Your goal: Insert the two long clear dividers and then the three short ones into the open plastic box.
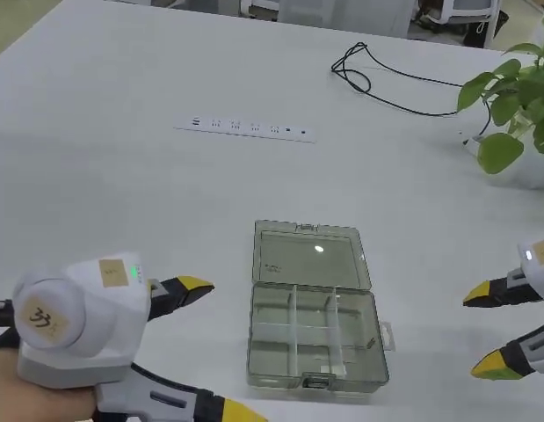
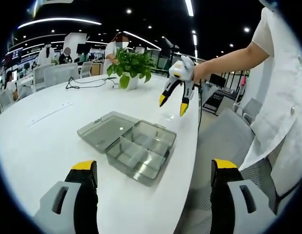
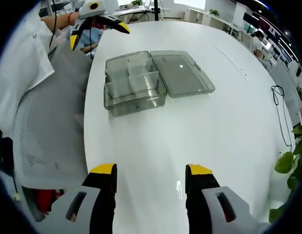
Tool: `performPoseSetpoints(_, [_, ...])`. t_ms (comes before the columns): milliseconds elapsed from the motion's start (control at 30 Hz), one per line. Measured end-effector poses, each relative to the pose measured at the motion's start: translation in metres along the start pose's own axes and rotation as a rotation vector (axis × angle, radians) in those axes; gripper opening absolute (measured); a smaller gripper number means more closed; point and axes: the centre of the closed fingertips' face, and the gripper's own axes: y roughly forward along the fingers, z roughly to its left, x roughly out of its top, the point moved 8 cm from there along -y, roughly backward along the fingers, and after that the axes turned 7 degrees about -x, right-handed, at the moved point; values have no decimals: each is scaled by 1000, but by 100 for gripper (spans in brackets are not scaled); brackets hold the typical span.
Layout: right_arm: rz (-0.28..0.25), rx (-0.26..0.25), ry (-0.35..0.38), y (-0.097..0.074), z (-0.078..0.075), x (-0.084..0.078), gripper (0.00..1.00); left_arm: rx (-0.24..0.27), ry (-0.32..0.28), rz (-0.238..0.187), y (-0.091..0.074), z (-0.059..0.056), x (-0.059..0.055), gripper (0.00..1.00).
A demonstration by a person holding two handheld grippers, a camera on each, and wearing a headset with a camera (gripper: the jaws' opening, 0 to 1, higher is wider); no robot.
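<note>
The clear plastic box lies open on the white table, its lid folded flat on the far side. Clear dividers stand inside the base and split it into several compartments. My left gripper hovers open just left of the box, holding nothing. My right gripper hangs open to the right of the box, also holding nothing. In the left gripper view the box lies ahead of the open left gripper, and the right gripper hangs beyond it. In the right gripper view the box lies beyond the open right gripper.
A white power strip lies on the table beyond the box. A black cable runs at the far right toward a potted plant. A mesh chair stands at the table's near edge.
</note>
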Motion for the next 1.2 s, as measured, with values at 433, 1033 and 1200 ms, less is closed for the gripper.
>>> performPoseSetpoints(433, [129,-6,-64,16,-9,-32,52,3,-9,1,-1,3,-1,99])
performPoseSetpoints(1033, [201,-14,-104,28,-17,-49,42,16,-19,5,-4,5,-2,99])
performPoseSetpoints(1200, [200,-14,-113,27,-18,-50,38,14,-21,5,-3,5,-3,99])
